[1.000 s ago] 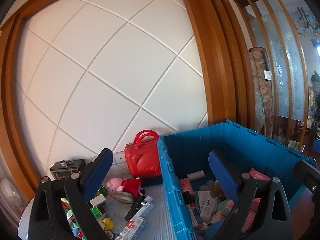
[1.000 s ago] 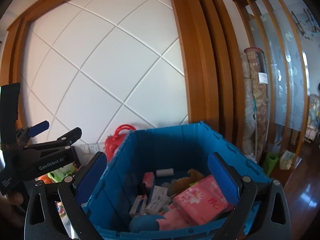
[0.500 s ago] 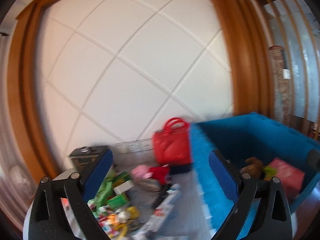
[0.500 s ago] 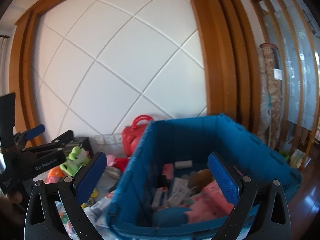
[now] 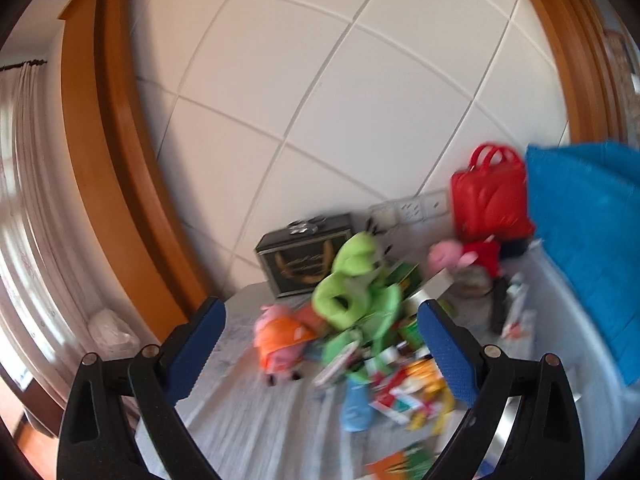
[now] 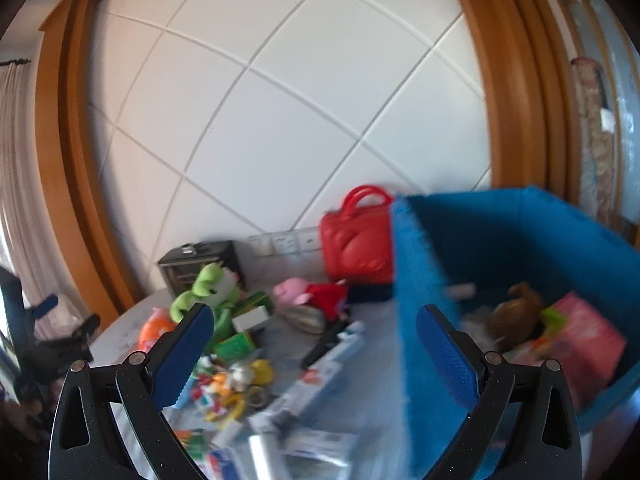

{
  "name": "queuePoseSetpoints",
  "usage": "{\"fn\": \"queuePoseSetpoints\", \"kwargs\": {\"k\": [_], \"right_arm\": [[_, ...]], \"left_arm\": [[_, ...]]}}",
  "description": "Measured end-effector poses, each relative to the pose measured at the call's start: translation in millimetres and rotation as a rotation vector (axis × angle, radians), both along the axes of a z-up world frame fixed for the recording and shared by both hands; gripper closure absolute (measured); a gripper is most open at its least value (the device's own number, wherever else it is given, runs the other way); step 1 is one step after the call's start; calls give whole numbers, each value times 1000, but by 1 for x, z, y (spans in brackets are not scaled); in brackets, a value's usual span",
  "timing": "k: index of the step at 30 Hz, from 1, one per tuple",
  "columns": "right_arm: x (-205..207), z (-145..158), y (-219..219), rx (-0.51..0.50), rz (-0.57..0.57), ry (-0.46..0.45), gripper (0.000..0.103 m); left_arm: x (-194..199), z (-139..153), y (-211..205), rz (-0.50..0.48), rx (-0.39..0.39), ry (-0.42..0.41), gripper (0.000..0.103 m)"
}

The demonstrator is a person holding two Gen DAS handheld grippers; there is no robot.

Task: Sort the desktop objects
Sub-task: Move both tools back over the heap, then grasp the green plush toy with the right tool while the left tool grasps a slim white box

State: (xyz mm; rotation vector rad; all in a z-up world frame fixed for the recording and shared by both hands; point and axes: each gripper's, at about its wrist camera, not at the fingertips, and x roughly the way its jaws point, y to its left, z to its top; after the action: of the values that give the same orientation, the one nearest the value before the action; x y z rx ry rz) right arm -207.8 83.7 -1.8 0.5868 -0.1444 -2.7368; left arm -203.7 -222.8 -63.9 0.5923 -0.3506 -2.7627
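Left gripper [image 5: 322,344] with blue-padded fingers [image 5: 200,344] spread wide, holding nothing, above the pale grey desk [image 5: 256,432]. Ahead, left to right: black box with gold emblem [image 5: 300,258] against the wall, orange-and-pink plush toy [image 5: 280,340], green plush frog [image 5: 352,284] atop a blurred heap of small packets [image 5: 404,392], pink-and-red plush pig [image 5: 464,254], red plastic handbag [image 5: 488,200], blue plastic crate [image 6: 520,240]. Right gripper [image 6: 312,350] likewise wide apart and empty, straddling the crate's near wall; brown plush [image 6: 516,316] and pink packet [image 6: 584,344] inside.

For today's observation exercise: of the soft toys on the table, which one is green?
The frog-like plush in front of the dark box. The two pig toys are pink, one in orange, one in red.
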Motion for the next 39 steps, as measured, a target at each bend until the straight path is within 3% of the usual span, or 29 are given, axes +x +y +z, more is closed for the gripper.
{"fn": "queuePoseSetpoints", "kwargs": {"k": [10,17,20,24,28,30,32,33,34,37,39], "right_arm": [[-71,-40,-139,31,190,-125,0],[-171,-73,-257,54,314,-221,0],[-221,-102,-306,12,363,-317,0],[-278,-147,-360,7,356,-416,0],[-325,-196,-381,-122,274,-581,1],[-340,-211,-386,-154,224,-598,1],[-354,-223,-390,-156,177,-612,14],[-361,-228,-393,-163,190,-623,38],[-365,-233,-396,-160,221,-646,48],[-355,-222,-401,-69,297,-565,56],[-347,-212,-392,-74,352,-542,58]], "left_arm": [[-24,-64,-80,49,56,-106,5],[-51,-83,-122,36,119,-114,5],[-61,-93,-139,42,110,-122,5],[-77,-108,-160,48,141,-137,5],[-90,-121,-173,47,168,-146,5],[-96,-128,-178,52,166,-153,5],[-99,-135,-180,51,171,-162,5],[-100,-138,-182,52,173,-169,5],[-103,-143,-183,50,175,-181,5],[-109,-157,-187,62,166,-210,5],[-116,-166,-191,59,193,-232,5]]}}
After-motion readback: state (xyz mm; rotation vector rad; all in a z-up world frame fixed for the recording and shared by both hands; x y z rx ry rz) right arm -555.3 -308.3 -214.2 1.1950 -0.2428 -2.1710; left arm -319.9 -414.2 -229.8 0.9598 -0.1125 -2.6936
